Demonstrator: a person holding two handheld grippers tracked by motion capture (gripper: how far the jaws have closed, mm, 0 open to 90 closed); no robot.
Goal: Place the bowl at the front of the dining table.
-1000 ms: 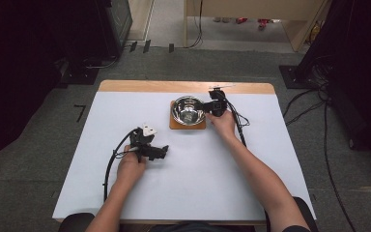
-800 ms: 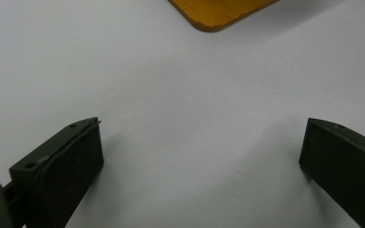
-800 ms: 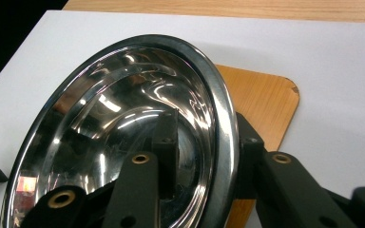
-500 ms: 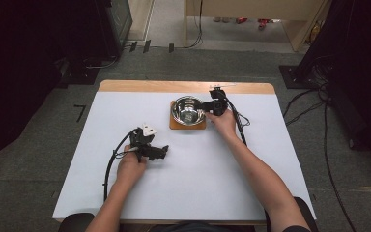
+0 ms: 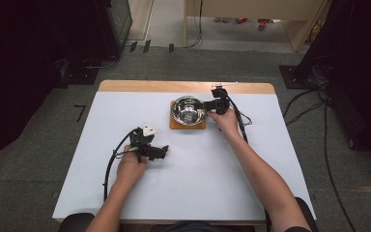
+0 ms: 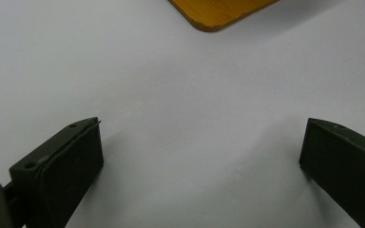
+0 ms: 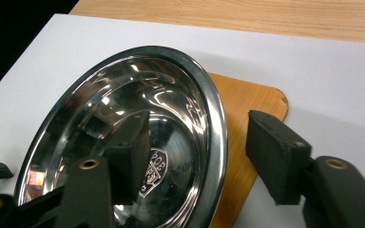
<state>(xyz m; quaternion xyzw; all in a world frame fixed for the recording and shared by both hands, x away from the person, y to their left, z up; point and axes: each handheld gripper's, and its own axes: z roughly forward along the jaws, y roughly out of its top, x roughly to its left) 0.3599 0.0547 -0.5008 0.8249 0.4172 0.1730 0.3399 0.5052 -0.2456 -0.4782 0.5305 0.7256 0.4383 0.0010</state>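
Bowl — shiny steel, round — sits on a small square wooden board toward the far middle of the white-covered table. Right gripper is at the bowl's right edge, jaws apart and straddling the rim: in the right gripper view one jaw is inside the bowl, the other outside over the board, the rim between them. Whether the pads touch the metal I cannot tell. An emblem is stamped in the bowl's bottom (text unreadable).

Left gripper rests low over bare table, well apart from the bowl, held by the left hand — jaws spread wide with nothing between them. Left gripper view shows a corner of the board at the top edge.
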